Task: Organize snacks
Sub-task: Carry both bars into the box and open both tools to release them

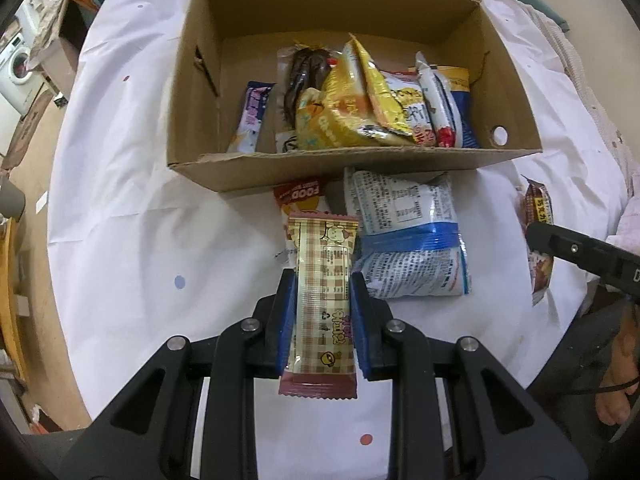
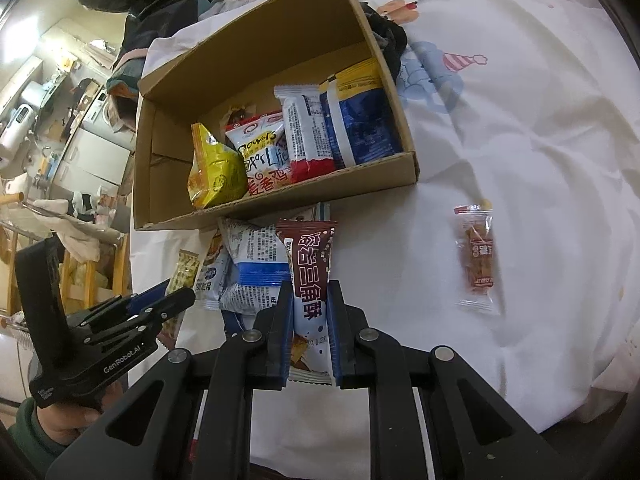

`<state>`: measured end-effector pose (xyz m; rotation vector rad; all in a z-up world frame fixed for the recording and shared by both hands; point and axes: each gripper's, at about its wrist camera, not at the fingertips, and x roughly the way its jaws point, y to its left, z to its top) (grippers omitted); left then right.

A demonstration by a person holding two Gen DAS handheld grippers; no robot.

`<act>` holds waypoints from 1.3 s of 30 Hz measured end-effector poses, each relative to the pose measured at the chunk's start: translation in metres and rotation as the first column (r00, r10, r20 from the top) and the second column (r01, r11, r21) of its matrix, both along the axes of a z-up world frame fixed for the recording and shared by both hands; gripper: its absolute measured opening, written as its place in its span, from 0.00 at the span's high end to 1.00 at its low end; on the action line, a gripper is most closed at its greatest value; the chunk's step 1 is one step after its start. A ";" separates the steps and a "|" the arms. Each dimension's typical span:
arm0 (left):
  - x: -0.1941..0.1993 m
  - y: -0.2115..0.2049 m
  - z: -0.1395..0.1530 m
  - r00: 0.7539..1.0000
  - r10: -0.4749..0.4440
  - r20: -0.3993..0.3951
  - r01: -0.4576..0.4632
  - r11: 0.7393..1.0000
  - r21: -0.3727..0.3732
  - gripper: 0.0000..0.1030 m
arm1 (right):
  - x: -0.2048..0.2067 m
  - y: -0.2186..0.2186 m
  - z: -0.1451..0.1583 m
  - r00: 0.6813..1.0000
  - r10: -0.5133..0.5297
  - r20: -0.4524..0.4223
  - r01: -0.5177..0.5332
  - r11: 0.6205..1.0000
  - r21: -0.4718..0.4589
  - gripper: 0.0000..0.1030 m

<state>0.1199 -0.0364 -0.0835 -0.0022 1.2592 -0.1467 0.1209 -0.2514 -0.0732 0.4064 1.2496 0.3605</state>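
An open cardboard box (image 1: 360,168) stands on the white cloth and holds several snack packs; it also shows in the right wrist view (image 2: 280,208). My left gripper (image 1: 323,284) is shut on a beige plaid snack bar (image 1: 323,268), held in front of the box's near wall. My right gripper (image 2: 311,288) is shut on a brown and white snack pack (image 2: 310,264), also just short of the box. A blue and white pack (image 1: 404,236) and a red-topped pack (image 1: 298,196) lie on the cloth by the box. A small clear-wrapped brown snack (image 2: 478,260) lies to the right.
The white patterned cloth (image 2: 520,140) covers the table. The right gripper's body (image 1: 584,256) shows at the right of the left wrist view, over a brown pack (image 1: 538,204). The left gripper (image 2: 160,300) shows at lower left of the right wrist view. Cluttered room and washing machine (image 1: 16,68) lie beyond the table's left edge.
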 end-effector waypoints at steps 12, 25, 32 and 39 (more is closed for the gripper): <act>-0.028 0.020 0.035 0.979 0.103 0.175 -0.108 0.994 0.020 0.79 | -0.006 0.010 0.020 0.997 0.039 0.071 -0.043 0.998 0.053 0.84; -0.003 0.055 0.113 0.909 0.217 0.356 -0.214 0.976 -0.051 0.78 | -0.001 0.000 0.082 0.945 -0.029 0.325 -0.021 0.989 0.147 0.84; 0.032 0.053 0.130 0.896 0.184 0.404 -0.182 0.982 -0.044 0.78 | 0.017 -0.016 0.095 0.926 -0.088 0.368 0.020 0.983 0.185 0.84; 0.067 0.045 0.121 0.908 0.149 0.392 -0.151 0.988 -0.028 0.78 | 0.042 -0.020 0.097 0.916 -0.111 0.385 0.048 0.984 0.170 0.84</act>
